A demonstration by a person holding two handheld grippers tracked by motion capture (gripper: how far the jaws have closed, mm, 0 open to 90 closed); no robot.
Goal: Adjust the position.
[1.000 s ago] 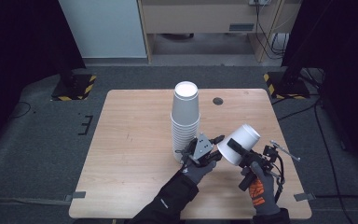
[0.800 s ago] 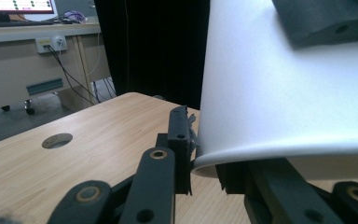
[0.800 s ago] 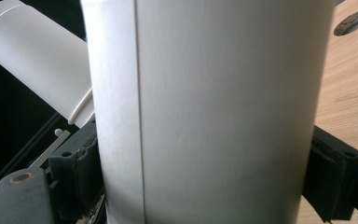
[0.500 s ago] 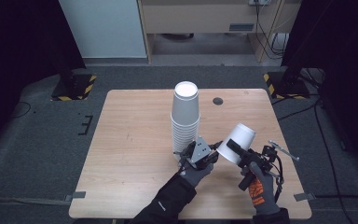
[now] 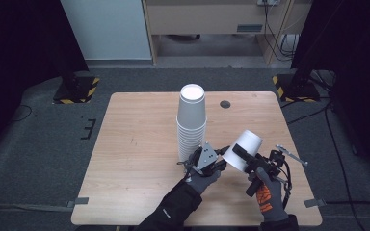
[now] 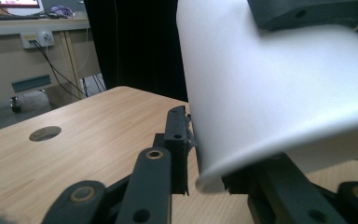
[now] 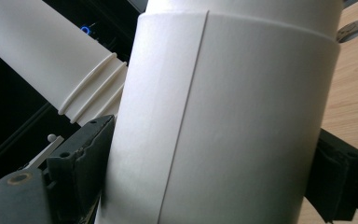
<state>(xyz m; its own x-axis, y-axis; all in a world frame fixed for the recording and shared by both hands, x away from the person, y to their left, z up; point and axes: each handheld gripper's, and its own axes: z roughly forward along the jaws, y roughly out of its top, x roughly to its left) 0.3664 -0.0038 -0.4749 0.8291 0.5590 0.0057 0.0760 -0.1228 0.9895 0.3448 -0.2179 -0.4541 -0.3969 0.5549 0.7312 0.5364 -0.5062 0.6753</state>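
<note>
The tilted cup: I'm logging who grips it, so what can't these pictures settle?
- High view: the left hand-held gripper has its jaw tips hidden behind the cup, so contact is unclear.
- Left gripper view: the rim sits blurred between the jaws; closure unclear.
- Right gripper view: the cup's top and bottom are cut off by the frame.

Cup stack [image 5: 191, 126] beside left claw [image 5: 211, 162]

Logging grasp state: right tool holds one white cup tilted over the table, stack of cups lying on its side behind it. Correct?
Not quite. The stack of cups stands upright, base up, as the high view shows. The right tool does hold one white cup tilted over the table.
</note>
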